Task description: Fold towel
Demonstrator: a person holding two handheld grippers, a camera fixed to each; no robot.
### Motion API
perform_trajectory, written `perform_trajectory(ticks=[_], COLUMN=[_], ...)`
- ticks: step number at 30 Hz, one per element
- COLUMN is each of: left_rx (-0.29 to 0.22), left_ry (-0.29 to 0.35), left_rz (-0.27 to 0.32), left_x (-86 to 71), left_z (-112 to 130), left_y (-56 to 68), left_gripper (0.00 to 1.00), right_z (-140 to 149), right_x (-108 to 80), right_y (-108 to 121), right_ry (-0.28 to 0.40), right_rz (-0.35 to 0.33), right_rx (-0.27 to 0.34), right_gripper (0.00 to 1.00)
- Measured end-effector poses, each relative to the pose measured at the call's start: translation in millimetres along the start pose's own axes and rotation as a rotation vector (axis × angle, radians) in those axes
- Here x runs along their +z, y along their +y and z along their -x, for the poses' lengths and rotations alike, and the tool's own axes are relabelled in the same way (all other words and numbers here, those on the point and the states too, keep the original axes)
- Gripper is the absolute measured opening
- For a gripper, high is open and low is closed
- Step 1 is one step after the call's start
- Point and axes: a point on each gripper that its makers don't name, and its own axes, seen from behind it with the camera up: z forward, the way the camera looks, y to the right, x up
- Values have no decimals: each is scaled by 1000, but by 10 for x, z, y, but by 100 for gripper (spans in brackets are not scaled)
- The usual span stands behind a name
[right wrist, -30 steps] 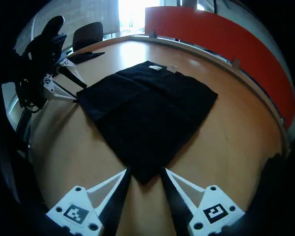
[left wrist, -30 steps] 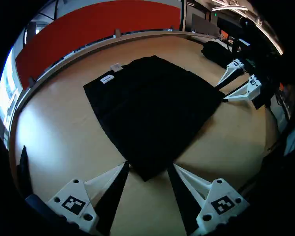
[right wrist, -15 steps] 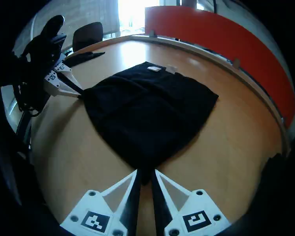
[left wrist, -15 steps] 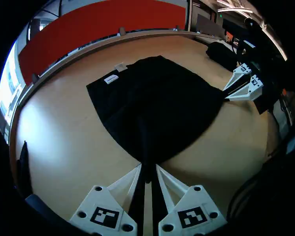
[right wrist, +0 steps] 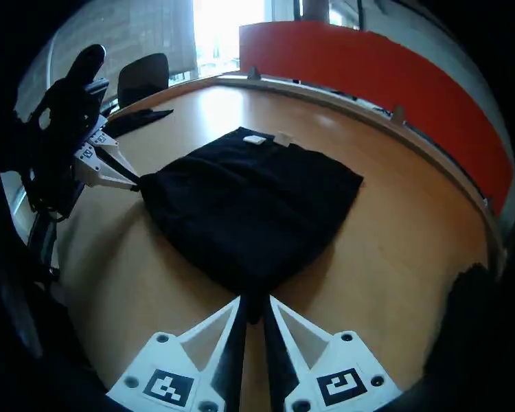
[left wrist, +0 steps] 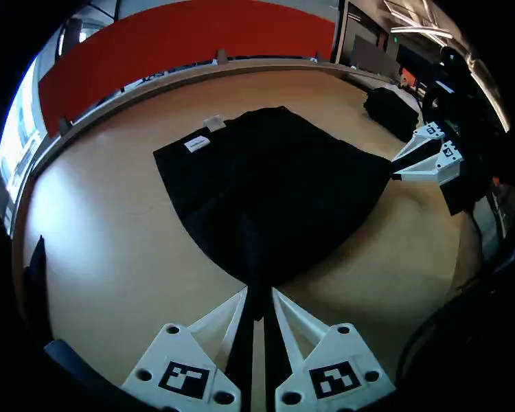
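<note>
A black towel (left wrist: 271, 185) lies on the wooden table (left wrist: 113, 233), with a white tag (left wrist: 196, 143) near its far edge. In the left gripper view my left gripper (left wrist: 256, 310) is shut on the towel's near corner, which is raised off the table. The right gripper (left wrist: 397, 166) shows at the right, pinching another corner. In the right gripper view the towel (right wrist: 250, 206) spreads ahead and my right gripper (right wrist: 254, 309) is shut on its near corner. The left gripper (right wrist: 135, 182) holds the corner at the left, with a dark-gloved hand behind it.
A red partition (left wrist: 182, 41) runs along the table's far edge. A black bag (left wrist: 391, 110) sits at the far right of the table. A dark chair (right wrist: 142, 77) stands beyond the table in the right gripper view, with a dark flat object (right wrist: 137, 118) on the table near it.
Both grippers went from open around the towel's near corners to shut on them, then lifted slightly. The towel's near edge has bunched and drawn up off the table.
</note>
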Motion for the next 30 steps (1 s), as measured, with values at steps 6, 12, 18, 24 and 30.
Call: perform_trajectory(ticks=[6, 12, 18, 24, 30], left_rx=[-1, -15, -21, -21, -30], left_ry=[27, 56, 75, 88, 96], left_rz=[-10, -13, -22, -26, -27], left_x=[-150, -330, -505, -663, -779], left_z=[-163, -341, -463, -567, -655], left_y=[4, 4, 14, 47, 63], left_gripper=[8, 8, 8, 8, 8], right_z=[-179, -358, -512, -607, -675], right_x=[-153, -324, -473, -605, -711], right_y=[6, 20, 9, -4, -26], right_ry=[39, 74, 100, 110, 121], right_rz=[12, 26, 29, 27, 23], right_rx=[-7, -17, -20, -20, -5], right_gripper=[15, 15, 15, 15, 15])
